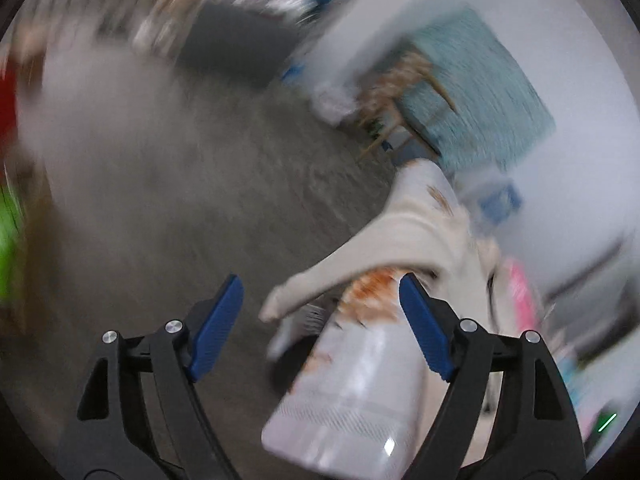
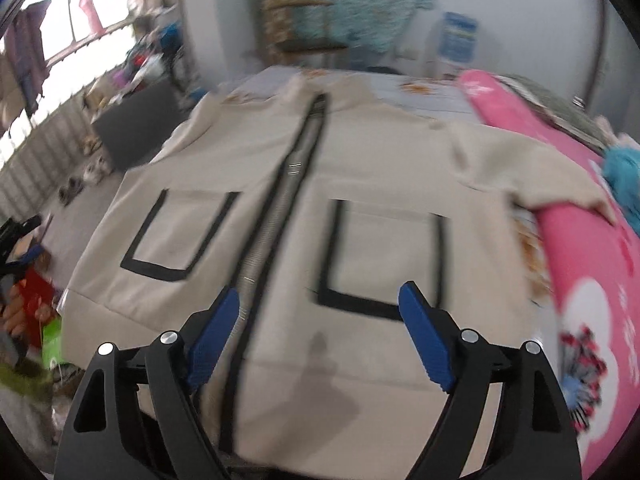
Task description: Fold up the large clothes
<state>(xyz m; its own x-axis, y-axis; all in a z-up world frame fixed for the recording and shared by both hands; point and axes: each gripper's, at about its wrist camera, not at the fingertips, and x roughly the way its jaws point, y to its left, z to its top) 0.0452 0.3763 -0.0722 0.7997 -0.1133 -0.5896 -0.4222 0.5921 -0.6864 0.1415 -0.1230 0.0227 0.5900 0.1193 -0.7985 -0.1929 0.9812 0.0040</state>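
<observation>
The right claw (image 2: 320,332) hangs released, jaws wide apart, over the lower middle of a beige jacket (image 2: 304,208). The jacket lies spread front-up across the frame's center on a bed (image 2: 424,98), its zipper (image 2: 280,208) running top to bottom, with a pink blanket (image 2: 592,264) along its right edge. The left claw (image 1: 320,320) is also released and empty; its view is blurred, the jacket's sleeve (image 1: 384,236) dangling at lower right above grey floor (image 1: 180,200).
</observation>
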